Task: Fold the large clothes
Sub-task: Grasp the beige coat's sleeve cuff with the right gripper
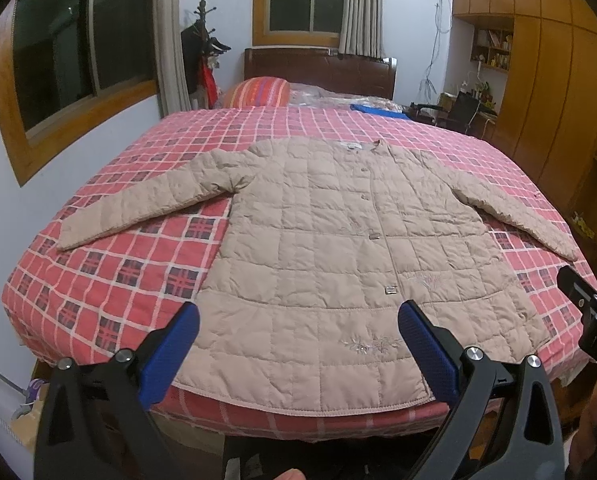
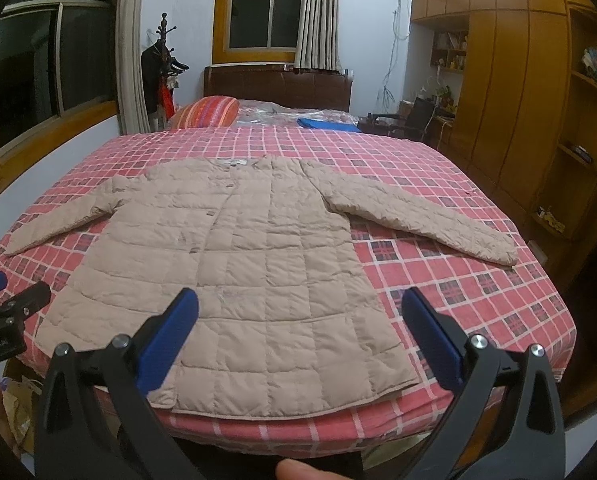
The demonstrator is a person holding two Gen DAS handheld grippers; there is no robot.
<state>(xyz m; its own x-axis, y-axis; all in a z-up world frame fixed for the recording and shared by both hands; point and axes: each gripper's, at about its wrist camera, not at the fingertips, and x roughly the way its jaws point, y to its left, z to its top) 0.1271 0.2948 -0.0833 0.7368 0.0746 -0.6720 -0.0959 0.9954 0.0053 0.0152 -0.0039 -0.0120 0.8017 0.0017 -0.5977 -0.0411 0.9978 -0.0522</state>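
Left wrist view: the left claw hangs spread wide over the jacket's near hem, pinching nothing. The right claw is likewise spread above the hem's right half. The jacket lies flat, sleeves out, on the checked bed, with bare cover beyond both cuffs.

bed foot views, sharing jacket
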